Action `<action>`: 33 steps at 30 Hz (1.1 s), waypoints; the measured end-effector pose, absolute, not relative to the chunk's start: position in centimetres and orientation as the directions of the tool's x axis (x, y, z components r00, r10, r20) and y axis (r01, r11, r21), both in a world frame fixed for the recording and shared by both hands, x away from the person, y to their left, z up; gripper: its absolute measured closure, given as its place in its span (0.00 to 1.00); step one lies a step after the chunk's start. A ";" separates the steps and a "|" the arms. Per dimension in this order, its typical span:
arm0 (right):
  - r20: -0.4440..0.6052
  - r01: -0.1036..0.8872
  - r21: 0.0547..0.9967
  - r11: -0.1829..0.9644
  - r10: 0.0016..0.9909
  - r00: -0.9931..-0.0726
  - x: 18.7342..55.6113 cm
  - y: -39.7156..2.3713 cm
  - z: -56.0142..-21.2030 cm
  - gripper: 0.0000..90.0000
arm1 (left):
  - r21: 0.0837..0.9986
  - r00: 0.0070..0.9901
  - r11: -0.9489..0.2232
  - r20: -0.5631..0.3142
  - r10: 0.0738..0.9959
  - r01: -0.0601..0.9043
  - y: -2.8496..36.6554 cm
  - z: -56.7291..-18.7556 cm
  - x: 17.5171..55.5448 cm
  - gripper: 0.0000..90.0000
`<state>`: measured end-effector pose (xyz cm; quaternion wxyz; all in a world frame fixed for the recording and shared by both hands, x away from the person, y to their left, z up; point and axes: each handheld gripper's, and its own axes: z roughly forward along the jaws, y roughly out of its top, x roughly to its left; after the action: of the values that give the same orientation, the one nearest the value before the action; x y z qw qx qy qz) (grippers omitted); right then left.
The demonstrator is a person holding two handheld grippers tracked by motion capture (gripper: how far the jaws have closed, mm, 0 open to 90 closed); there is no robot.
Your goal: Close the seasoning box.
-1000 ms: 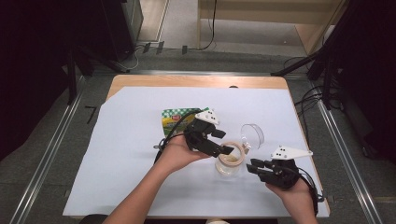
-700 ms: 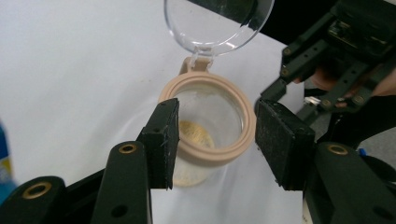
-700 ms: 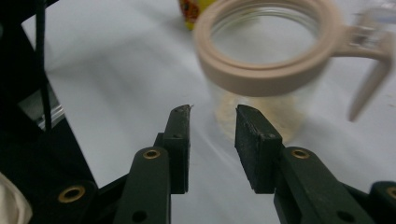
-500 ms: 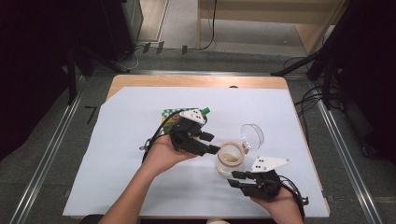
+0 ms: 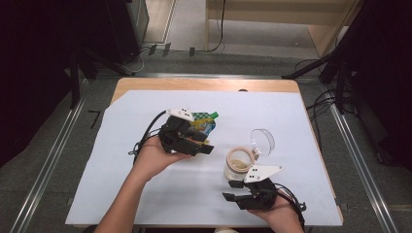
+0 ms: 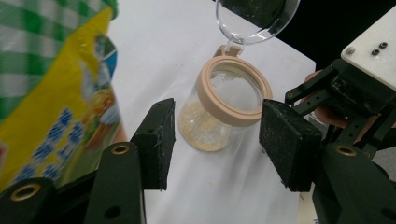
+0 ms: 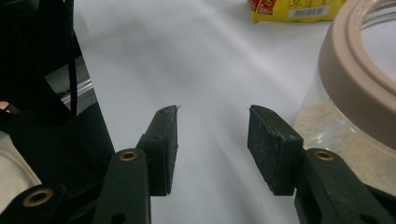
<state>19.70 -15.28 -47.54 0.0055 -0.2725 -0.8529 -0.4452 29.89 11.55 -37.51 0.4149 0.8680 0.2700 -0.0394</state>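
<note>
A wooden table (image 5: 145, 85) carries a white sheet (image 5: 121, 160) bearing a jar (image 5: 238, 165) and snack bag (image 5: 204, 122).

Clear glass jar (image 5: 239, 164) with a beige rim and pale yellow grains inside, yellow snack bag (image 5: 203, 124) checked green and white with blue print, white sheet (image 5: 145, 194) underneath.

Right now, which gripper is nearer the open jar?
Right. The right gripper sits just below the jar, jaws open beside it. The left gripper is farther off, by the snack bag.
</note>
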 end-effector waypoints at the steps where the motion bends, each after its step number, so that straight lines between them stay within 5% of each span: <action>1: 0.254 0.472 0.755 0.455 0.460 -0.851 19.7 -15.2 -47.6 0.60 | 0.697 0.850 -0.510 -0.292 0.439 0.503 11.8 -37.4 29.9 0.52; 33: 0.224 0.447 0.754 0.481 0.452 -0.863 19.7 -14.5 -48.2 0.54 | 0.708 0.791 -0.440 -0.279 0.545 0.553 20.7 -35.5 29.9 0.50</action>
<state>19.73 -14.51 -48.15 -0.0028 -0.2613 -0.8604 -0.4374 29.95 20.74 -35.54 0.4190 0.8484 0.3235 -0.0046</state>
